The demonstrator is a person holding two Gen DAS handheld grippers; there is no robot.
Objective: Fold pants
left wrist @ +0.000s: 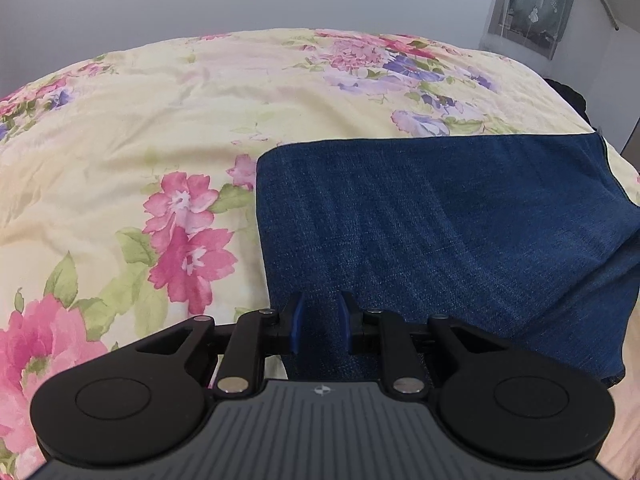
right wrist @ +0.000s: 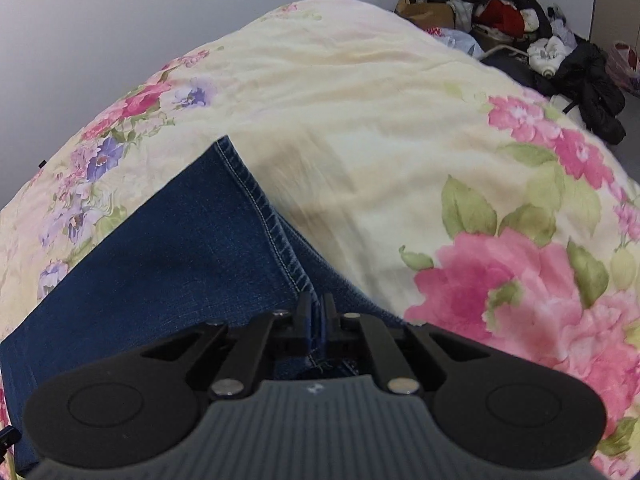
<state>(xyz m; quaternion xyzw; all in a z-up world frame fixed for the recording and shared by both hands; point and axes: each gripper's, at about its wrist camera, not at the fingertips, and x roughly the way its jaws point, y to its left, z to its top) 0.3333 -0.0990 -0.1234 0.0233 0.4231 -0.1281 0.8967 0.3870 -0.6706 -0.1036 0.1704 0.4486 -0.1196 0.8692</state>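
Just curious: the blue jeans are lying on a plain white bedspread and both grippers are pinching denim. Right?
Not quite. The bedspread is cream with pink and purple flowers, as both wrist views show. The jeans are blue, with denim between both grippers' fingers.

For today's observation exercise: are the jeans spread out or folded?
Folded, at least partly: the jeans show a doubled layer at the stitched hem.

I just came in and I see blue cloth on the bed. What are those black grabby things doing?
Someone is folding a pair of blue jeans on a flowery bedspread, using tongs held in each hand. The right tongs are pinched shut on the stitched edge of the jeans. The left tongs sit over the denim with a fold of cloth between their blue pads, though the grip is hard to judge. The jeans already lie doubled over.
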